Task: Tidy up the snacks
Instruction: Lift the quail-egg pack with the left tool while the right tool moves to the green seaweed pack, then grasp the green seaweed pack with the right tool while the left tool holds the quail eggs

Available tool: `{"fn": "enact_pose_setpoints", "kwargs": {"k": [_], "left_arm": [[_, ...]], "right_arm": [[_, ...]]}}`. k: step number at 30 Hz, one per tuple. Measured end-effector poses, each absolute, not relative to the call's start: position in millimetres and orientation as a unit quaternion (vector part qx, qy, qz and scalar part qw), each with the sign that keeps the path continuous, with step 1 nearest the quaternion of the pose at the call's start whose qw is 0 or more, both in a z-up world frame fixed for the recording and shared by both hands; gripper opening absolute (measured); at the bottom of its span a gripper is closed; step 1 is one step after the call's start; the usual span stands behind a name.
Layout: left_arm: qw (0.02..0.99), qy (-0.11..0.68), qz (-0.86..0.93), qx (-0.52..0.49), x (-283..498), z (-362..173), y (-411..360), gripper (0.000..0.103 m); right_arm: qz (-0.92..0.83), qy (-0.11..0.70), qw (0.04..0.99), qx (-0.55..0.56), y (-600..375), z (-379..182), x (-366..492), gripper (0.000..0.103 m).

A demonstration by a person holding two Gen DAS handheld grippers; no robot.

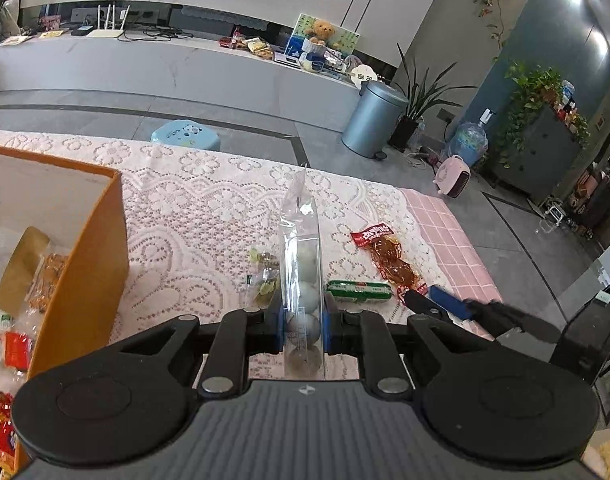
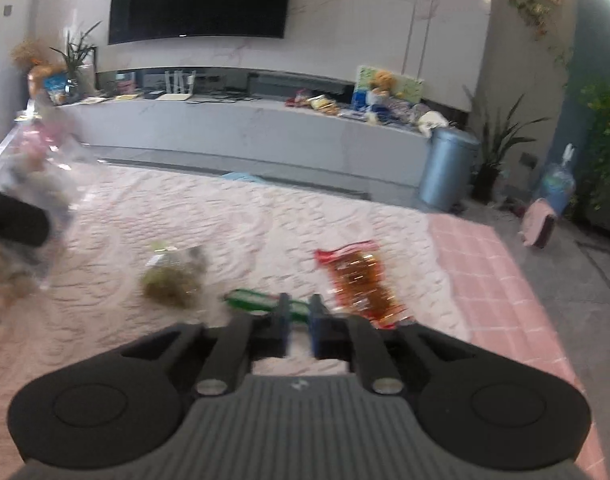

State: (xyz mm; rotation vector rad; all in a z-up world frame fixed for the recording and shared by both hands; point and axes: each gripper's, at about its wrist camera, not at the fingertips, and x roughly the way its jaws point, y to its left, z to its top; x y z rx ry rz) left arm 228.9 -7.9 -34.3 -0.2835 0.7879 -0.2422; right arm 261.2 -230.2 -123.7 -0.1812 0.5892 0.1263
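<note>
White lace tablecloth (image 1: pixel 193 216) covers the table I am working over, with pink checked cloth (image 1: pixel 449 240) showing at its right edge. Nearest to me, my left gripper (image 1: pixel 303 330) is clamped on a clear bag of eggs (image 1: pixel 301 276): a narrow, see-through packet with pale round eggs stacked in a row, its long axis running straight away from me and its sealed top pointing toward the far side of the table. Just left of it lies a small packet of green snacks (image 1: pixel 263 280). Just right lies a green sausage stick (image 1: pixel 359 291), lengthwise across my view. My right gripper (image 2: pixel 297 322) sits low over that stick; its fingers have a narrow gap, but the picture is blurred, so I cannot tell whether they grip it. Beyond the stick, a red-brown packet (image 1: pixel 387 256) lies angled away to the left. At my left stands an orange box (image 1: pixel 85 248) with snacks already inside. Farther off is a grey bin (image 1: pixel 371 120).
</note>
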Motion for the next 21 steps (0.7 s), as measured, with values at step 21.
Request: {"fn": "enact_pose_setpoints", "kwargs": {"k": [21], "left_arm": [[0.915, 0.377, -0.069, -0.127, 259, -65, 8, 0.018]], "right_arm": [[0.179, 0.285, 0.938, -0.081, -212, -144, 300, 0.048]]}}
